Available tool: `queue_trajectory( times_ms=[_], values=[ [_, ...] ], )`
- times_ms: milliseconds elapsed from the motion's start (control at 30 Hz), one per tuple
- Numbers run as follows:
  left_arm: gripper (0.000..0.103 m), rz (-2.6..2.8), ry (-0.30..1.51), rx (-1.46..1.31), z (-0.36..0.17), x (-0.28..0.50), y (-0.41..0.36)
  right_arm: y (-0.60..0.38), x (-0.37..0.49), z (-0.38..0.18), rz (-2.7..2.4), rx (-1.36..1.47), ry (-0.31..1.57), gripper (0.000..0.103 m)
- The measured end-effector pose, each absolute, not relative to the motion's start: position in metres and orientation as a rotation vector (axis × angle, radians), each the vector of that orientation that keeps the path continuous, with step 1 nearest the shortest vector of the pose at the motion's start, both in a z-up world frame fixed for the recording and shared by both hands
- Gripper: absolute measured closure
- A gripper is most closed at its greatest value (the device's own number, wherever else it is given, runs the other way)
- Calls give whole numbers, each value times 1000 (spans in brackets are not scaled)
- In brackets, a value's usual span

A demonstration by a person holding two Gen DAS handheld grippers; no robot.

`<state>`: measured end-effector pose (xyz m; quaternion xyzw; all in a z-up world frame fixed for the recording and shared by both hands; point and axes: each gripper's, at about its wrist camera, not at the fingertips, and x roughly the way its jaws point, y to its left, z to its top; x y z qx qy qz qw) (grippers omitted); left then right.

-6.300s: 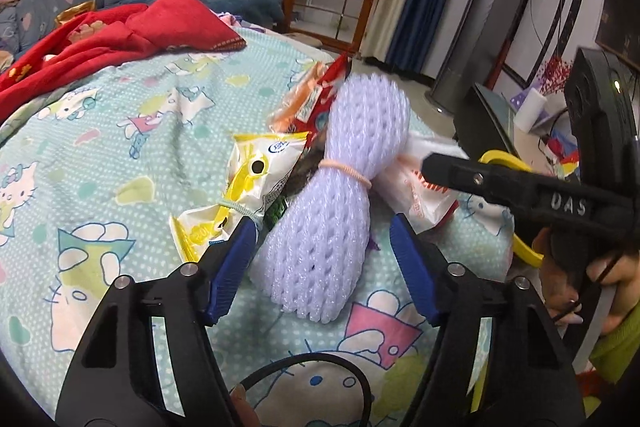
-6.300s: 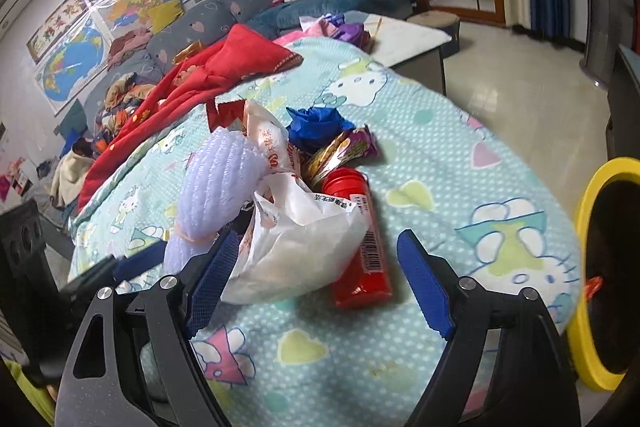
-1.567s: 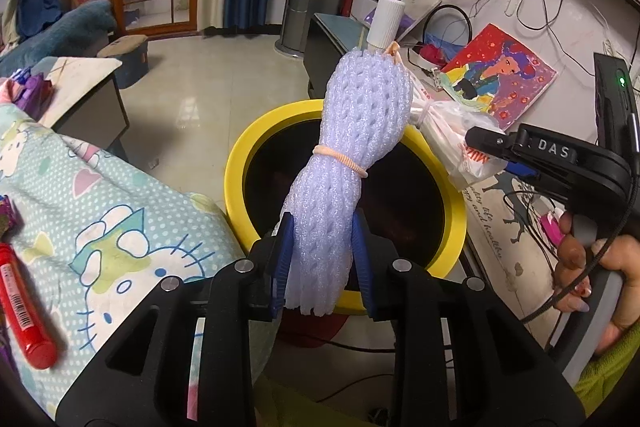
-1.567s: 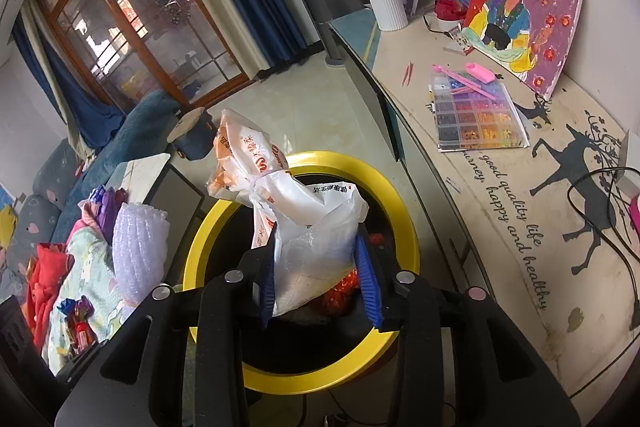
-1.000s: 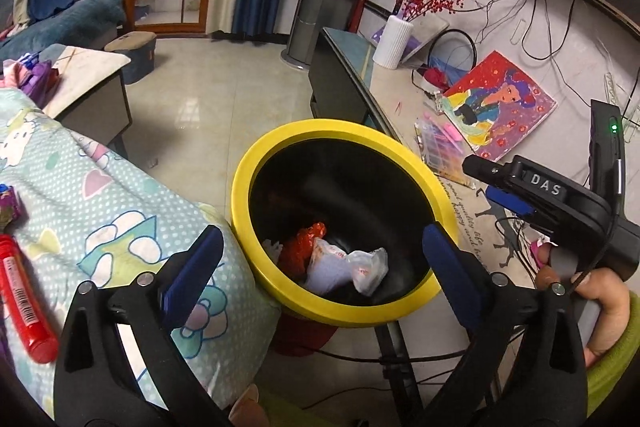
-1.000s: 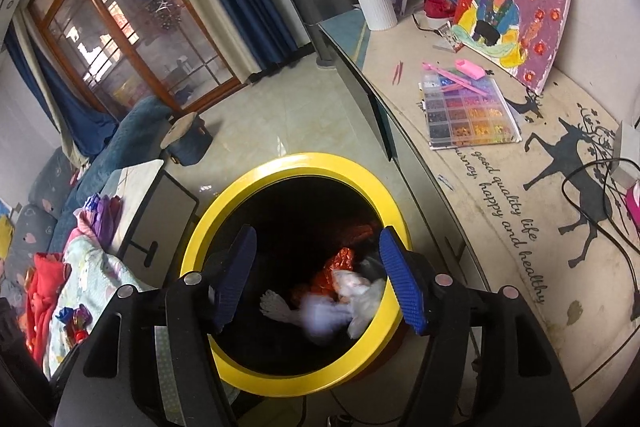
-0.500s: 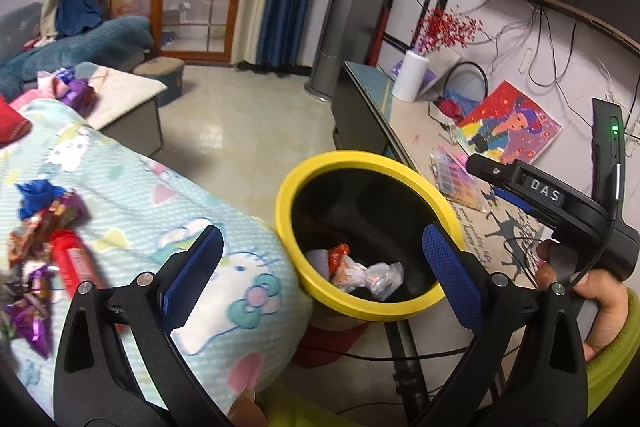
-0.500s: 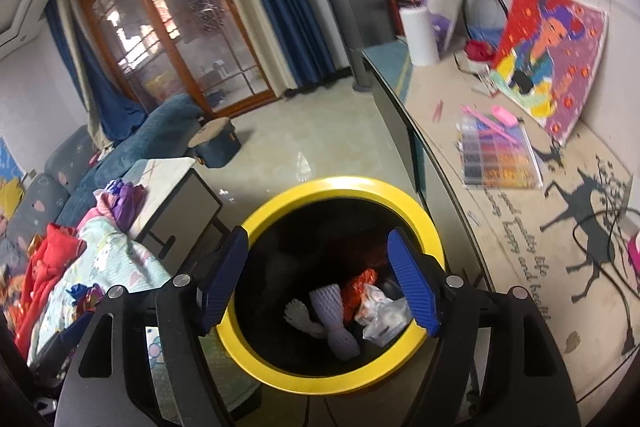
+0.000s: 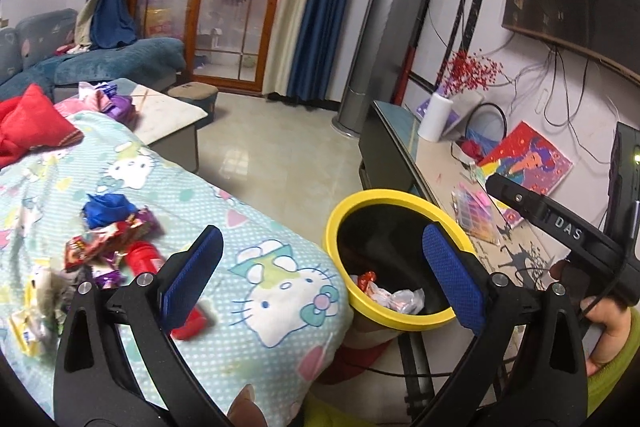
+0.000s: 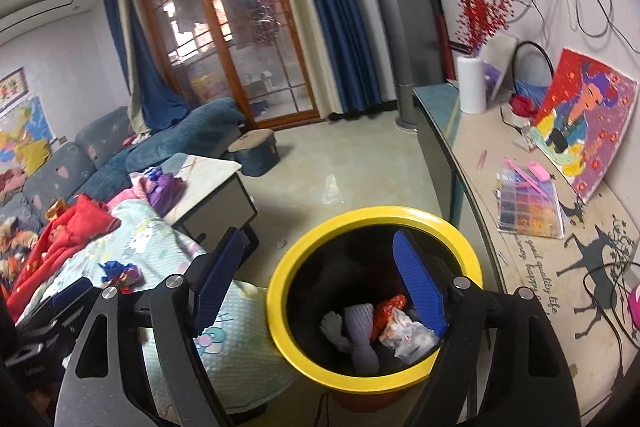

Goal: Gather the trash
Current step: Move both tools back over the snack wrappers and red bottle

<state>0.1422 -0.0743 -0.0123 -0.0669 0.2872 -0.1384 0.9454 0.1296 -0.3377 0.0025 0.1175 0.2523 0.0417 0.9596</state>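
Bare floor (image 9: 276, 155) beyond yellow-rimmed bin (image 10: 280, 319), left claw (image 9: 320, 275) wide, empty, right claw (image 10: 320, 291) opening, empty.

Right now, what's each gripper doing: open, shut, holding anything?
Left gripper: open, holding nothing.
Right gripper: jaws opening, nothing between them.

Right hand-held gripper (image 10: 316, 283) over the yellow-rimmed bin (image 10: 280, 291), blue pads (image 10: 420, 287) apart and opening wider, nothing between them. Inside the bin: lavender foam net (image 10: 360, 331), red wrapper (image 10: 390, 309), crumpled white plastic bag (image 10: 408, 341). Left of the bin, a bed under a cartoon-cat sheet (image 10: 156, 239), with a small heap of blue and red wrappers (image 10: 120, 273) and a red cloth (image 10: 76, 227) farther back. To the right, a bench (image 10: 500, 227) with a bead box (image 10: 528, 203), white vase (image 10: 472, 85) and bright painting (image 10: 584, 119).
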Motion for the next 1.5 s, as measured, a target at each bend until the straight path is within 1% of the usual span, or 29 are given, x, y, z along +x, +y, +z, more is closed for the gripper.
queue_trajectory(
  times_ms=[333, 667, 1033, 1200, 1500],
  values=[
    [11, -221, 534, -144, 0, 129, -47, -309, 117, 13, 128, 173, 465, 24],
    [11, -158, 504, -163, 3, 116, -16, -277, 111, 16, 186, 126, 462, 23],
    [11, -76, 479, -185, 7, 103, 21, -236, 107, 19, 277, 68, 477, 23],
    [11, -47, 476, -190, 7, 98, 33, -214, 104, 21, 331, 39, 477, 21],
    [11, 25, 497, -218, 0, 94, 62, -174, 108, 12, 420, -10, 536, 21]
  ],
)
